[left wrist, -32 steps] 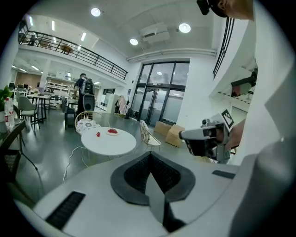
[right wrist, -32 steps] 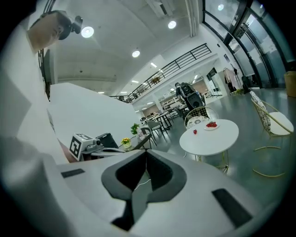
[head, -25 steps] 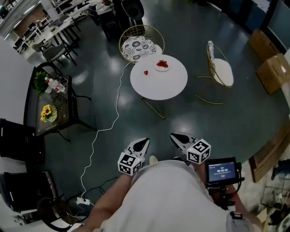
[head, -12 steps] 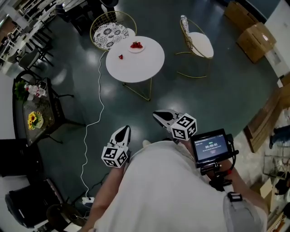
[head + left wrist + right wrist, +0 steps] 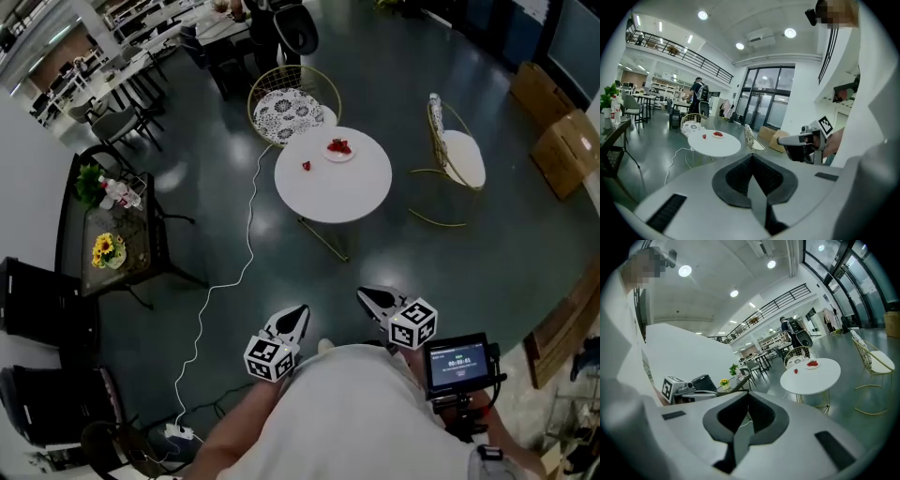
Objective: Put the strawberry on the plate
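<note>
Dark, glossy flooring (image 5: 450,253) fills most of the head view, and a round white table (image 5: 337,192) is seen on it, well ahead of the person. Two gold wire chairs are set at the table: one with a patterned cushion (image 5: 287,105) at its far side, one with a white seat (image 5: 459,155) off to its right. A dark side table (image 5: 117,234) carrying yellow flowers (image 5: 105,249) is placed well apart at the left. A white cable (image 5: 248,225) is trailed across the floor from near the patterned chair towards the person.

The left gripper (image 5: 298,312) and the right gripper (image 5: 366,294) are held low and close to the body, side by side, both far short of the table. A small lit screen (image 5: 457,359) is mounted just beside the right one. In each gripper view the jaws are seen pressed together with nothing between them — neither claw is holding anything.

A small plate (image 5: 338,148) with red fruit already piled on it is found near the table's far edge. The strawberry (image 5: 306,166) is left alone on the bare tabletop to the left of the plate — near it, not touching.
</note>
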